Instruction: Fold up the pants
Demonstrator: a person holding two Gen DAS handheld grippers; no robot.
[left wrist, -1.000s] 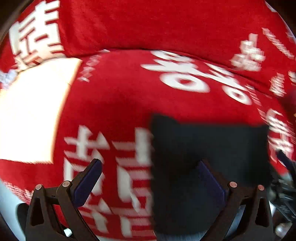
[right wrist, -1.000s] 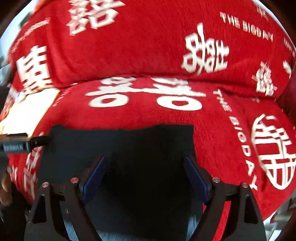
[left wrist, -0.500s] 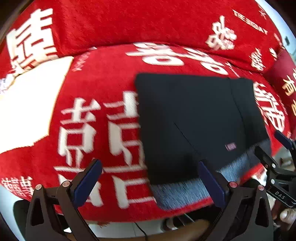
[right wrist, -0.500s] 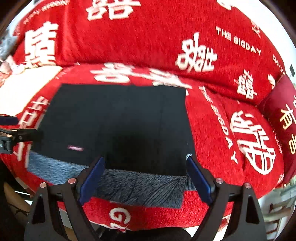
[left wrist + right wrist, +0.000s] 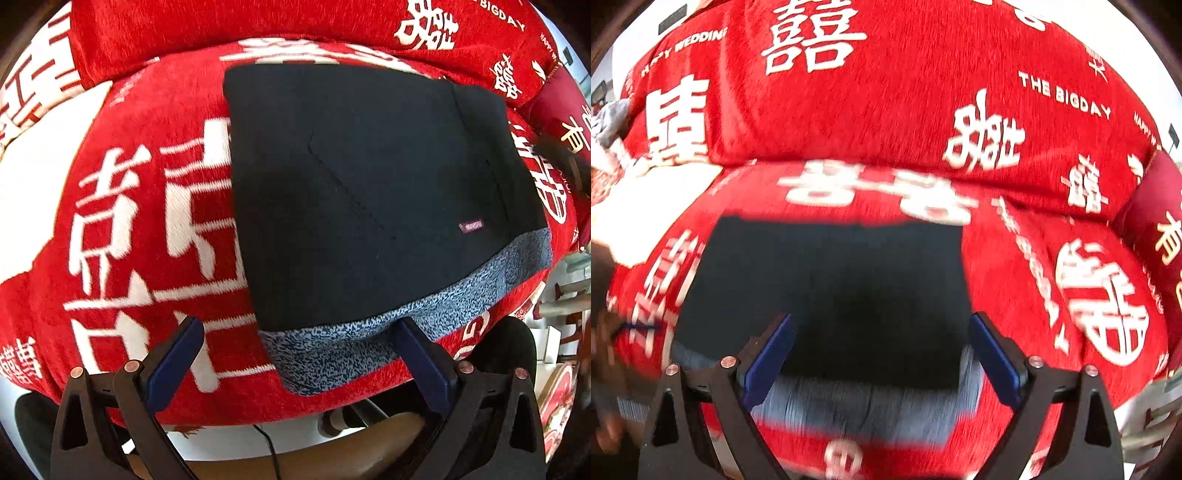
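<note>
The pants lie folded into a flat dark square at the frame's centre on the red sofa — grey lining showing below. My left gripper is spread and empty; my right gripper is opening, holding nothing — little seems left.

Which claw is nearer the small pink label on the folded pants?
Left, as a judgement. The left claw hangs over the grey band just below the label. The right claw, jaws opening and empty, hovers over the pants, where blur hides the label.
</note>
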